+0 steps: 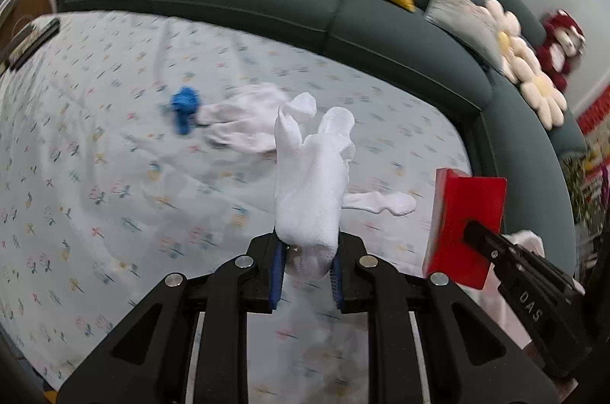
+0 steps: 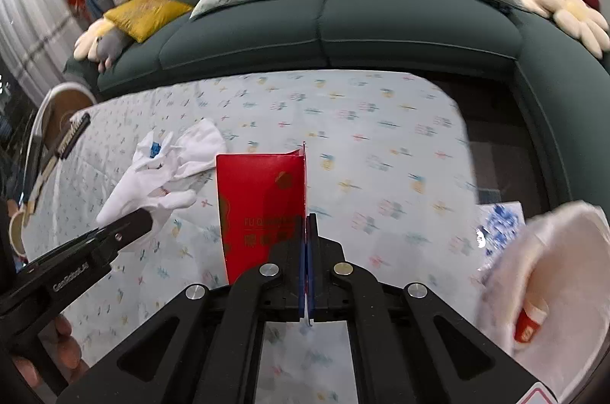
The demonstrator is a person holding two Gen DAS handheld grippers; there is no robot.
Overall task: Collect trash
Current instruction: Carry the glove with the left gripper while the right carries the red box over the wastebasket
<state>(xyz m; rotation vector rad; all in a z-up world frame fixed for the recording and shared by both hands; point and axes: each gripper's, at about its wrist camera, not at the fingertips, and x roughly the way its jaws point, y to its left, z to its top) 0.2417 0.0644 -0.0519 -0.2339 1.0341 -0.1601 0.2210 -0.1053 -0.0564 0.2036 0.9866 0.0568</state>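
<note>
My left gripper (image 1: 307, 270) is shut on a white glove (image 1: 310, 182) and holds it above the floral tablecloth (image 1: 95, 175); the glove also shows in the right wrist view (image 2: 152, 190). A second white glove (image 1: 244, 121) lies on the cloth beside a blue crumpled scrap (image 1: 185, 106). My right gripper (image 2: 308, 236) is shut on the edge of a red paper packet (image 2: 259, 209), held upright; the packet shows at the right of the left wrist view (image 1: 465, 224). A white trash bag (image 2: 549, 285) with a red-and-white item inside sits at the lower right.
A dark green sofa (image 2: 343, 22) with yellow and grey cushions curves round the table's far and right sides. A comb-like object (image 2: 72, 133) and a round tray (image 2: 57, 106) sit at the table's left end. A blue-patterned paper (image 2: 499, 221) lies near the bag.
</note>
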